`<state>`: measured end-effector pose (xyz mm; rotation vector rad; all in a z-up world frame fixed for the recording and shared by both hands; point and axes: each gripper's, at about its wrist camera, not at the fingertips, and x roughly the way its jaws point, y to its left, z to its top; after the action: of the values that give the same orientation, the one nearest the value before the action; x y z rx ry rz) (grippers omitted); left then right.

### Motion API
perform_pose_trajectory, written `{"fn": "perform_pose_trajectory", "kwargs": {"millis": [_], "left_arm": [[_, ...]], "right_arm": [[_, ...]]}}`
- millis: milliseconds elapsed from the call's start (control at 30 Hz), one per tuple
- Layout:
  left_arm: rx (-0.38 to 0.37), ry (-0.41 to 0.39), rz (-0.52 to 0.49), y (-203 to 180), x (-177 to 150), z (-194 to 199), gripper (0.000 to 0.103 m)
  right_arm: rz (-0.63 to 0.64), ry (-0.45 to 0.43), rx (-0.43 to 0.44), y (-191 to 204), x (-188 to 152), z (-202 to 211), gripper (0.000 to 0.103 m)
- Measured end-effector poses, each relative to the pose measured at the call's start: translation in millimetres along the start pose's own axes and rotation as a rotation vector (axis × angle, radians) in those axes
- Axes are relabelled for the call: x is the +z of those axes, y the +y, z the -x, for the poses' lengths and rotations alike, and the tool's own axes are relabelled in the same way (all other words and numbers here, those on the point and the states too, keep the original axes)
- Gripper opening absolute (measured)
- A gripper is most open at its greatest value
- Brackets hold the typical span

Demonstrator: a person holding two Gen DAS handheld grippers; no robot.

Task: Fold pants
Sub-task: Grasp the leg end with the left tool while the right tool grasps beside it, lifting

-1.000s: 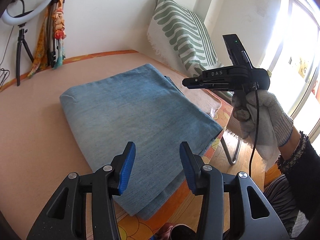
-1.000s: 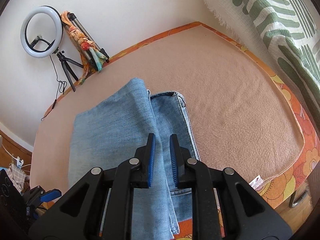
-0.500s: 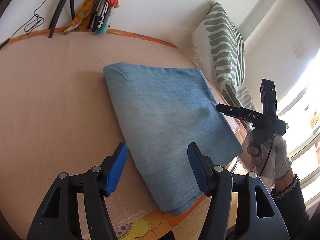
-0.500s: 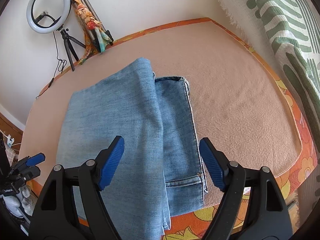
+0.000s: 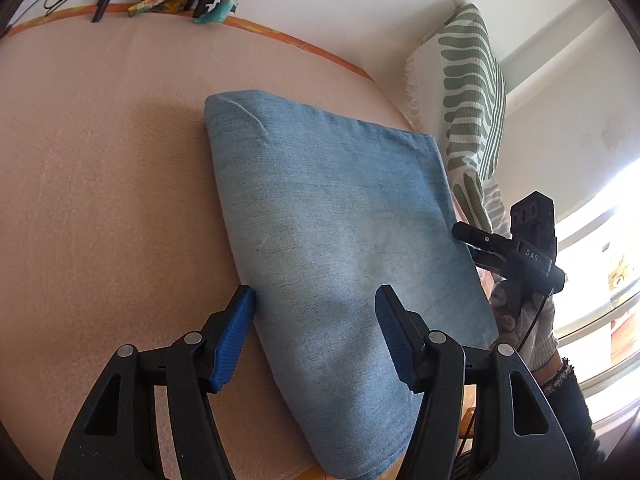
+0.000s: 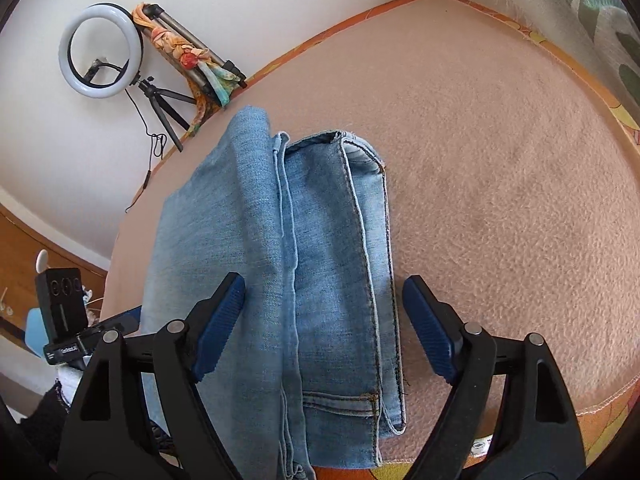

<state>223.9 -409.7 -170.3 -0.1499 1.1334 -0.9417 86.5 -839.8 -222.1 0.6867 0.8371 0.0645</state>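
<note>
Light blue jeans [image 5: 332, 248] lie folded into a thick rectangle on a peach blanket [image 5: 100, 200]. In the right wrist view the jeans [image 6: 288, 264] show stacked layers with seams, hems and a back pocket. My left gripper [image 5: 316, 332] is open, jaws wide, low over the near folded edge of the jeans. My right gripper [image 6: 320, 328] is open, jaws wide over the layered side. It also shows in the left wrist view [image 5: 480, 248] at the jeans' right edge, held by a gloved hand.
A green-striped white pillow [image 5: 472, 96] leans on the wall at the right. A ring light on a tripod [image 6: 104, 52] and a second tripod with a scarf [image 6: 192, 56] stand by the wall. The blanket's edge [image 6: 600, 408] drops off near me.
My right gripper opened from nearly shut to wide and dropped closer to the jeans. My left gripper opened wider and moved lower over the jeans' near edge.
</note>
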Motion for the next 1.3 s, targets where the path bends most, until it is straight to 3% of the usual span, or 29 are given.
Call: {"fn": "perform_pose_trajectory", "kwargs": {"millis": [133,300,400,467,567,700,800,900,1033,1133,1300], "left_arm": [[0.001,0.000,0.006,3.2,2.6,-3.0,0.059],[-0.037,-0.010,0.073,14.3,6.0,-7.3,0.056],[-0.021,-0.024,0.094,17.0,7.3,-7.9,0.045],[0.003,-0.042,0.095,15.3,6.9,-6.6,0.035],[0.040,-0.075,0.018,1.0,5.5,-2.9,0.022],[0.045,-0.071,-0.021,-3.4,6.8,-2.9,0.020],[0.012,-0.049,0.001,4.8,9.5,-5.4,0.022],[0.005,-0.039,0.019,8.0,10.5,-11.2,0.028],[-0.012,-0.047,0.034,6.2,12.8,-17.1,0.028],[-0.011,-0.065,0.005,-0.4,13.7,-16.2,0.017],[-0.034,-0.111,-0.051,-18.3,19.7,-1.8,0.013]], "right_arm": [[0.011,0.052,0.095,1.9,-1.0,-4.0,0.085],[0.093,0.094,0.049,27.0,-2.2,-14.4,0.080],[0.134,0.103,-0.003,38.2,-3.1,-17.1,0.062],[0.117,0.084,-0.018,39.4,-1.9,-11.5,0.043],[0.144,0.050,-0.081,49.6,-3.3,-1.3,0.032],[0.199,0.045,-0.139,61.4,-3.5,1.1,0.031],[0.170,0.046,-0.080,50.0,-2.1,2.3,0.033],[0.144,0.047,-0.029,38.7,-3.8,-0.7,0.042],[0.142,0.002,-0.010,32.0,-9.6,-4.7,0.043],[0.199,-0.009,-0.100,47.9,-13.3,-4.6,0.034],[0.313,-0.025,-0.260,87.0,-12.8,7.9,0.025]]}}
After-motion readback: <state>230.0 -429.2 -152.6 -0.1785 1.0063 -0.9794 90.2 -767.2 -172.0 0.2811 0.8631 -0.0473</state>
